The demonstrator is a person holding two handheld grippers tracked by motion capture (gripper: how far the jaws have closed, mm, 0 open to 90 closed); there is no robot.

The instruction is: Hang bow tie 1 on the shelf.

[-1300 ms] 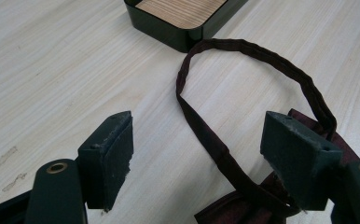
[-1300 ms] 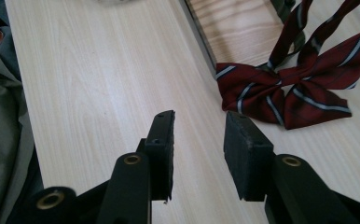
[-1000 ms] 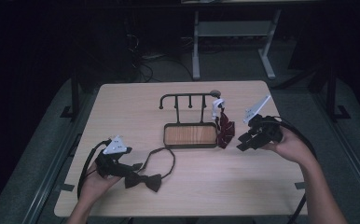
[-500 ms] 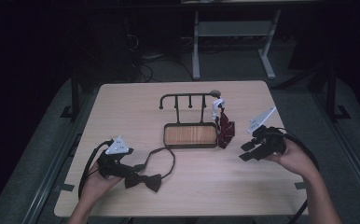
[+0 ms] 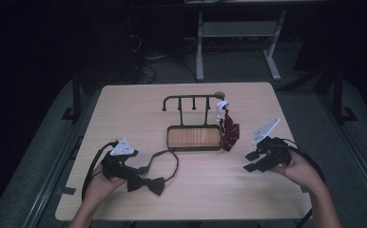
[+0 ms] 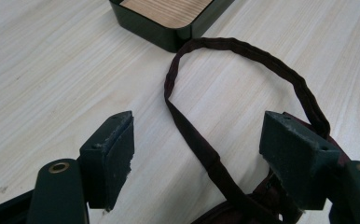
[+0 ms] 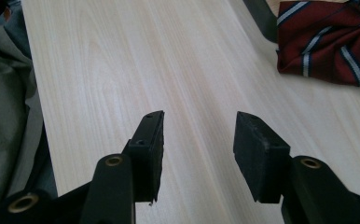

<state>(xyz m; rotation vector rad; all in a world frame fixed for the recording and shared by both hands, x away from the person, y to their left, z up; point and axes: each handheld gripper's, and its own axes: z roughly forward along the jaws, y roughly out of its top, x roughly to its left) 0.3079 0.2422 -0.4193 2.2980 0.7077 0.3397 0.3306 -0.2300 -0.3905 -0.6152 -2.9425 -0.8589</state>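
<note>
Your left claw sat spread wide just above the worktop, pinching nothing; in the left gripper view its pads straddled the neck strap of the dark bow tie, without pressing on it. The bow itself lay just under the right-hand pad, and the strap looped away toward the tray at the foot of the hanger stand.

Your right claw was also spread, its jaws having just been opening with only bare wood between them. It hovered low over the worktop, near the striped red tie that hung from the end peg of the stand and slumped against the tray.

From here the likely trouble is on the left. If you closed on the thin strap alone, the bow would dangle and swing, and the loop could snag the tray's corner as you lifted. Closing too low could scrape the pads on the wood and miss the fabric. On the right, a careless sweep toward the stand could brush the striped tie off its peg.
</note>
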